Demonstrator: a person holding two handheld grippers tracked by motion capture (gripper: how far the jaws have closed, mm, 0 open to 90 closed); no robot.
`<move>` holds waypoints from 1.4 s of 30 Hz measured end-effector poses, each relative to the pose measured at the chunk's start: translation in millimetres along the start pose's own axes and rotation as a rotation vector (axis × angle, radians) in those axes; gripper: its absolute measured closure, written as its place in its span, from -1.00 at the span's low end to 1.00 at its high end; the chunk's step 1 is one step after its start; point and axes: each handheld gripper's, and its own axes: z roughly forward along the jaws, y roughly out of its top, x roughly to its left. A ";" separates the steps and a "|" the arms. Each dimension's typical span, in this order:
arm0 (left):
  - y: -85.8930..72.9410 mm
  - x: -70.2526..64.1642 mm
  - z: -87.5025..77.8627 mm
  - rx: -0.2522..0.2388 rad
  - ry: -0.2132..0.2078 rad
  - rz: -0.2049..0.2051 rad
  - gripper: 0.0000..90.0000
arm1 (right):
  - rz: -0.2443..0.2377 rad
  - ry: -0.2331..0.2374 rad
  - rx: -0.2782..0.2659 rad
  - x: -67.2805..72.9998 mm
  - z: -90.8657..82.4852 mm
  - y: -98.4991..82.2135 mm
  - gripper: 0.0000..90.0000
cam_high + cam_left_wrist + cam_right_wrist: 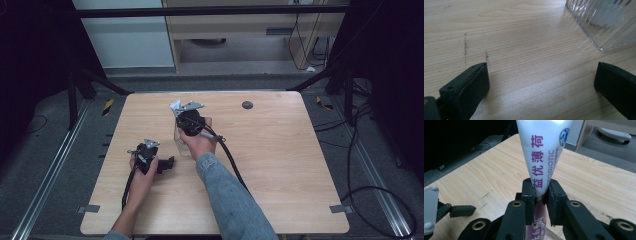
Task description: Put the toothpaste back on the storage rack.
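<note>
1. The right gripper (541, 192) is clamped on a white squeeze tube with purple lettering (544, 152); its two black jaws pinch the tube where it narrows, and the tube widens away from the jaws
2. Below that gripper, the tube's purple lower part (539, 220) runs down between the jaw arms
3. In the high view the right gripper (186, 119) sits over a clear ribbed glass tumbler (181, 140) standing on the light wooden worktop (280, 165), with the person's right hand (200, 142) wrapped around its body
4. The left gripper (541, 82) is open, its jaws spread wide apart with bare worktop between them and nothing touching the pads
5. The tumbler's ribbed base (604, 25) lies ahead of the left gripper and off towards its right jaw, near but not touching
6. In the high view the left gripper (167, 164) rests low on the worktop, just beside the tumbler, held by the left hand (141, 172)
</note>
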 end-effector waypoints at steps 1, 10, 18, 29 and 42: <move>0.0 0.0 0.0 0.000 0.000 0.000 -1.00 | -0.001 0.001 -0.001 -0.1 0.0 -0.1 0.71; 0.0 0.0 0.0 0.000 0.000 0.000 -1.00 | -0.012 -0.004 -0.001 0.1 -0.5 -0.3 0.71; 0.1 0.2 0.1 0.000 -0.001 0.001 -1.00 | -0.013 -0.004 -0.002 0.4 -1.4 -0.3 0.69; 0.2 0.4 0.3 0.000 -0.002 0.001 -1.00 | -0.008 -0.001 -0.007 -1.6 -3.5 -0.2 0.67; 0.3 0.4 0.3 0.000 -0.002 0.002 -1.00 | -0.013 0.003 -0.002 -2.0 -6.8 0.0 0.63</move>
